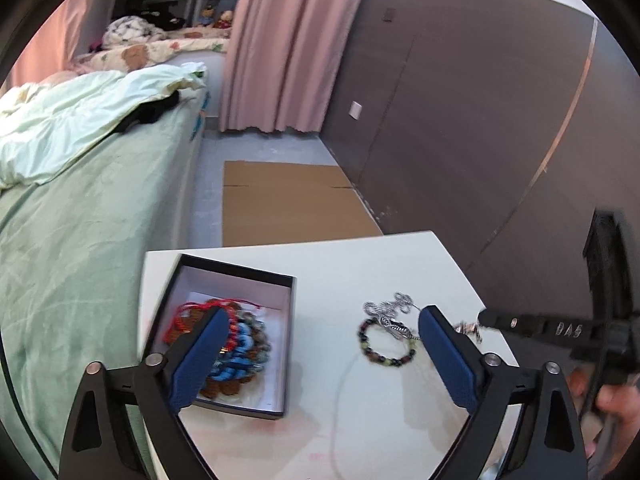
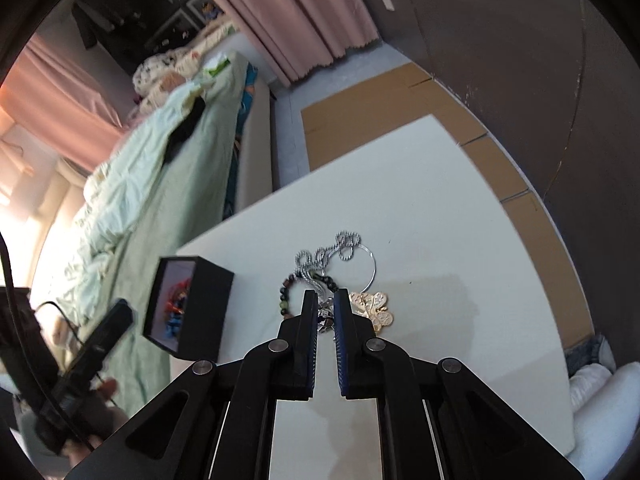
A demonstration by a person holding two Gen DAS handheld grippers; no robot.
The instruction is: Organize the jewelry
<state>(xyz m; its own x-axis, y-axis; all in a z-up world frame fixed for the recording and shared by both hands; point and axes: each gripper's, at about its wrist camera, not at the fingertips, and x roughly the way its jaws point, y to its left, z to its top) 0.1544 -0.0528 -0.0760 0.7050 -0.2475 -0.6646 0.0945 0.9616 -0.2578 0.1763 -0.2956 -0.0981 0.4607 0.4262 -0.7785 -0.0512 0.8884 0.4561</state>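
Note:
A black open box (image 1: 224, 332) on the white table holds red, blue and brown bracelets (image 1: 240, 336); it also shows in the right wrist view (image 2: 192, 308). A dark beaded bracelet (image 1: 384, 344) and a silver chain (image 1: 388, 312) lie on the table to its right. My left gripper (image 1: 322, 326) is open and empty, one finger over the box. My right gripper (image 2: 326, 300) is shut on a small silver piece of jewelry (image 2: 326, 318) in the pile, beside the silver chain (image 2: 332, 252), beaded bracelet (image 2: 286, 296) and a gold butterfly piece (image 2: 374, 306). It shows at the right of the left wrist view (image 1: 480, 320).
The white table (image 2: 440, 240) stands beside a bed with green bedding (image 1: 80, 220). Flattened cardboard (image 1: 288, 200) lies on the floor beyond it. A dark wall (image 1: 480, 120) and pink curtain (image 1: 280, 40) stand behind.

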